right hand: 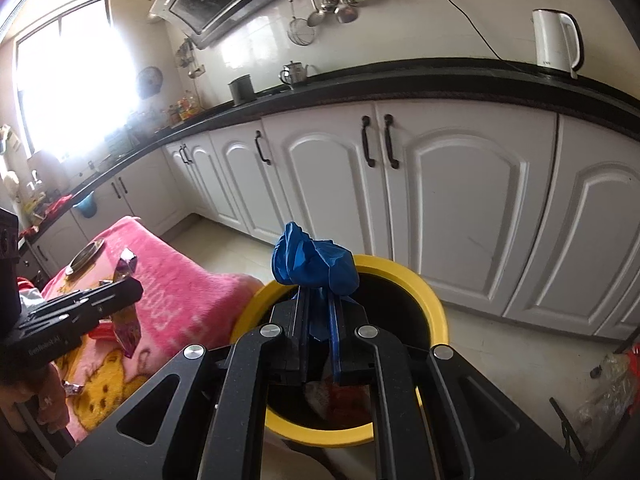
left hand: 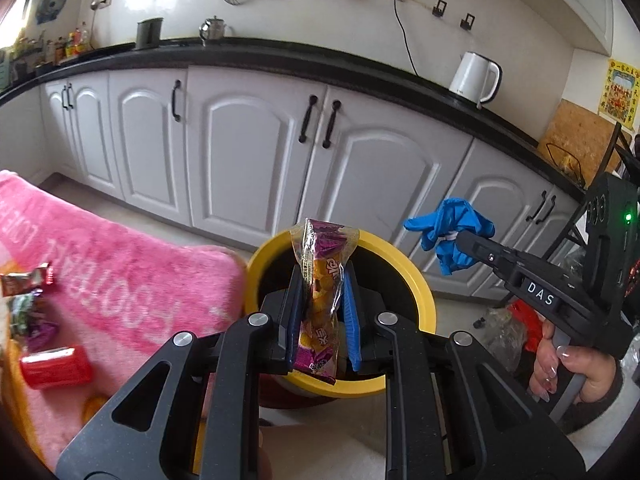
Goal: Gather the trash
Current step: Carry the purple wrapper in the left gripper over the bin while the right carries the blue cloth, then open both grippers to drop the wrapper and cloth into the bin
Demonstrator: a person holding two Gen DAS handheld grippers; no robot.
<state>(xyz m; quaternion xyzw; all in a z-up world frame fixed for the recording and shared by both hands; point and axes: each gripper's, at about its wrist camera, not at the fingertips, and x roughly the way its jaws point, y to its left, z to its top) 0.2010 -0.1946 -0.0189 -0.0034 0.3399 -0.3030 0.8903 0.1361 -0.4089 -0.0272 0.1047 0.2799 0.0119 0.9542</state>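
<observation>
Now your left gripper pinches a purple-and-yellow snack wrapper upright over the yellow-rimmed bin, inside its rim. Your right gripper clamps a crumpled blue glove over the bin's far-left rim. The bin's dark mouth lies open beneath both, with some trash at the bottom. Left of the bin, touching it, a pink blanket carries loose wrappers and a red can. Beyond the bin, pale floor runs to white cabinets under a black counter.
</observation>
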